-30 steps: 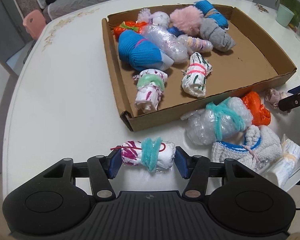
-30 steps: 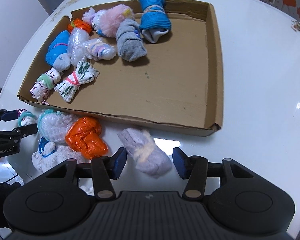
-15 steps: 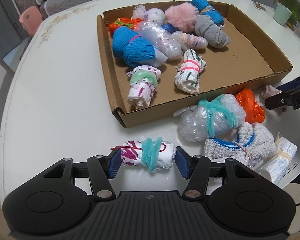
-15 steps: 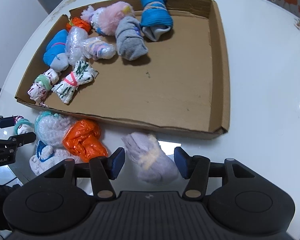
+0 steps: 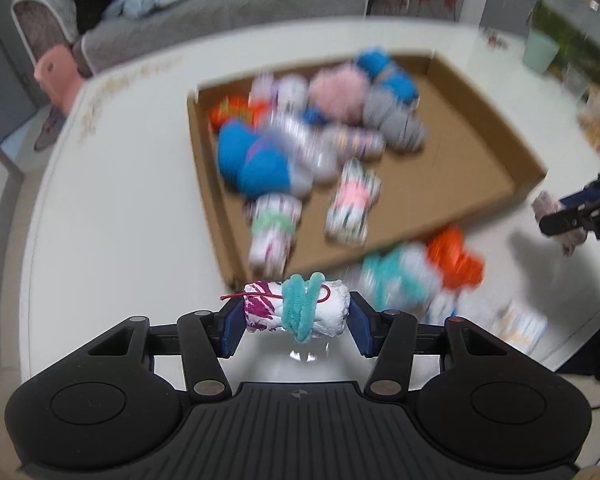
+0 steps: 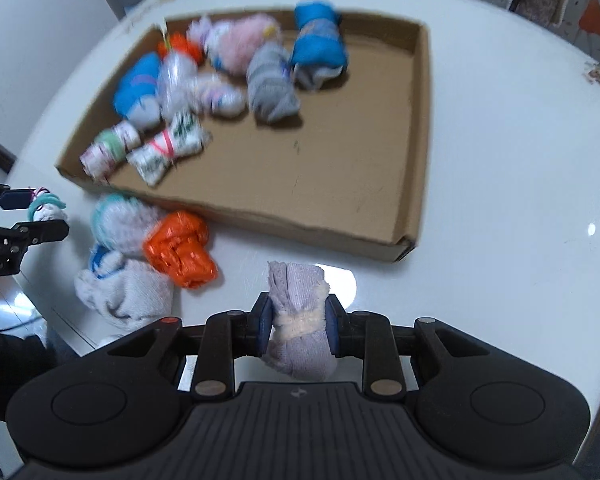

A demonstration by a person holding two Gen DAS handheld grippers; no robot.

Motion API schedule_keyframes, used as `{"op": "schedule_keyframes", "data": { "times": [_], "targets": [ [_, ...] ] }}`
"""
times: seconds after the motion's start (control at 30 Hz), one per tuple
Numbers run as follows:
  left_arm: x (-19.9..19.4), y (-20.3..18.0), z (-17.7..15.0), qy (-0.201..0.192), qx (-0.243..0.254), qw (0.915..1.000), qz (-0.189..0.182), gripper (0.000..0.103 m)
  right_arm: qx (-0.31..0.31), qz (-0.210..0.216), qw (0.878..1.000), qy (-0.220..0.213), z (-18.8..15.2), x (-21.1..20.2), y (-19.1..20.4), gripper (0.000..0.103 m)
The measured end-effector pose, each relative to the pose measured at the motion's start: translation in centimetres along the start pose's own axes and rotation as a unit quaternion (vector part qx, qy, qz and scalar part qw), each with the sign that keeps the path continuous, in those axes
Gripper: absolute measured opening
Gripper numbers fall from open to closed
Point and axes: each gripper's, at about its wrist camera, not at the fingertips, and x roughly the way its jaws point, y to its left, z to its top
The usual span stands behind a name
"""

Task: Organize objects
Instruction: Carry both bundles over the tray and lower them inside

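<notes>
- Left claw [image 5: 296,322] pinches white roll [image 5: 296,312] end to end; jaws closing a touch more, pads on both ends.
- Roll's long axis lies crosswise between the fingers; teal tie wraps its middle. It looks clear of the table [image 5: 112,208].
- Right claw [image 6: 298,326] pressed tight on lilac bundle [image 6: 298,320], gripping at its tied waist. Bundle's long axis runs along the fingers, one end toward the box.
- Box [image 6: 418,128] sits ahead of both claws. Near wall is the edge each load must clear.
- Left half of box is crowded with bundles; right half is bare cardboard.
- Judgement: right claw is nearer the bare floor, straight ahead of it. Left claw faces the near left corner and the crowded side.
- Left on table, between the claws: orange bundle [image 6: 180,250], bubble-wrap bundle with teal tie [image 6: 120,224], white knit [image 6: 120,292].
- Background blurred in both views; finer detail inside box not readable.
</notes>
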Motion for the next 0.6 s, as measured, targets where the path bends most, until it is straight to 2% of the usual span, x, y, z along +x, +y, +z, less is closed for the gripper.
{"op": "schedule_keyframes", "data": {
  "times": [0.1,0.2,0.33,0.5,0.6],
  "targets": [
    [-0.6,-0.8,2.1,-0.035,0.007,0.9993,-0.010,0.059,0.016,0.011,0.999,-0.049,1.0,-2.1,-1.3,0.024],
    [-0.3,-2.0,4.6,-0.055,0.018,0.9980,-0.024,0.059,0.035,0.012,0.995,-0.095,3.2,-2.4,-2.3,0.024],
    [1.0,-4.1,7.9,-0.077,0.038,0.9951,-0.048,0.059,0.042,0.016,0.990,-0.135,6.5,-1.7,-3.4,0.024],
    [3.5,-7.8,11.1,-0.094,0.085,0.9892,-0.073,0.059,0.040,0.010,0.987,-0.153,9.5,-0.7,-4.2,0.024],
    [4.9,-9.7,12.6,-0.109,0.131,0.9826,-0.076,0.059,0.045,0.010,0.987,-0.153,10.7,0.1,-4.9,0.025]
  ]
}}
